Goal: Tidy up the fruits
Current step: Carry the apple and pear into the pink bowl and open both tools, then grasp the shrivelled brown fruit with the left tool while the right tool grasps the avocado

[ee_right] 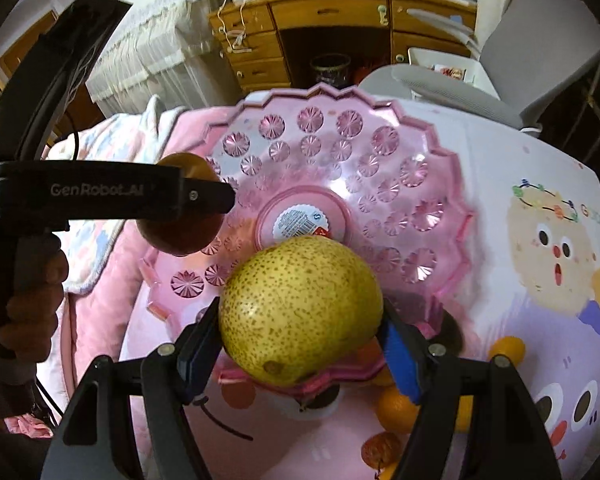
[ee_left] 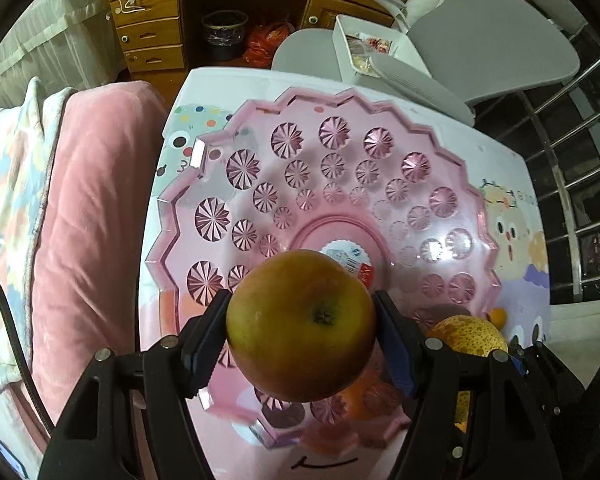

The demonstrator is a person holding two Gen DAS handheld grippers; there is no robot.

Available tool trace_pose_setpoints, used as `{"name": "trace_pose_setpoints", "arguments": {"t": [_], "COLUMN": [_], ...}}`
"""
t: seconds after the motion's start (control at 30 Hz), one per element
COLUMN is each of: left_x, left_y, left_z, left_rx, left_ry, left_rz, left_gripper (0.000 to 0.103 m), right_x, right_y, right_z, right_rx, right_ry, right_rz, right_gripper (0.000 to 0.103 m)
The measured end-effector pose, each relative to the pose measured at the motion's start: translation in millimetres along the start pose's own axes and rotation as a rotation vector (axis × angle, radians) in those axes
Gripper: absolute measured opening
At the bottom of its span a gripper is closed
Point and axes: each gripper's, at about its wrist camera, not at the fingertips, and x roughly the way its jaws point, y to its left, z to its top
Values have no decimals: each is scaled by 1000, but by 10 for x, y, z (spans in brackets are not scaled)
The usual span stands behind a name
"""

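My left gripper [ee_left: 302,330] is shut on a brownish-yellow apple [ee_left: 300,324] and holds it above the near side of the pink plastic fruit plate [ee_left: 340,184]. My right gripper [ee_right: 300,330] is shut on a speckled yellow pear [ee_right: 300,312] over the plate's [ee_right: 380,168] near rim. In the right wrist view the left gripper [ee_right: 112,194] reaches in from the left with the apple [ee_right: 178,236]. In the left wrist view the pear [ee_left: 470,338] shows at the right. Small oranges [ee_right: 396,406] lie on the table near the right gripper.
The plate sits on a white table with a cartoon cloth [ee_right: 548,248]. A pink blanket [ee_left: 84,216] lies to the left. A grey chair [ee_left: 480,44], a white box [ee_left: 364,48] and a wooden desk [ee_left: 160,20] stand behind. A metal railing [ee_left: 572,168] is at the right.
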Motion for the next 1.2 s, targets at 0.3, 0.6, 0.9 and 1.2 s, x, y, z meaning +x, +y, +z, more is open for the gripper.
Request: {"name": "trace_pose_setpoints", "arguments": {"t": [0.3, 0.6, 0.9, 1.2], "left_x": [189, -177, -601, -852], "left_y": [21, 4, -59, -379], "left_z": [16, -46, -261, -666], "left_rx": [-10, -17, -76, -60], "left_ry": [59, -49, -128, -148], "left_rz": [14, -29, -59, -61], "left_gripper": [69, 92, 92, 92], "right_x": [227, 82, -341, -710], "right_y": [-102, -142, -170, -463], "right_z": [12, -46, -164, -531], "right_rx": [64, 106, 120, 172], "right_ry": [58, 0, -95, -89], "right_rz": [21, 83, 84, 106], "right_gripper": [74, 77, 85, 85]}}
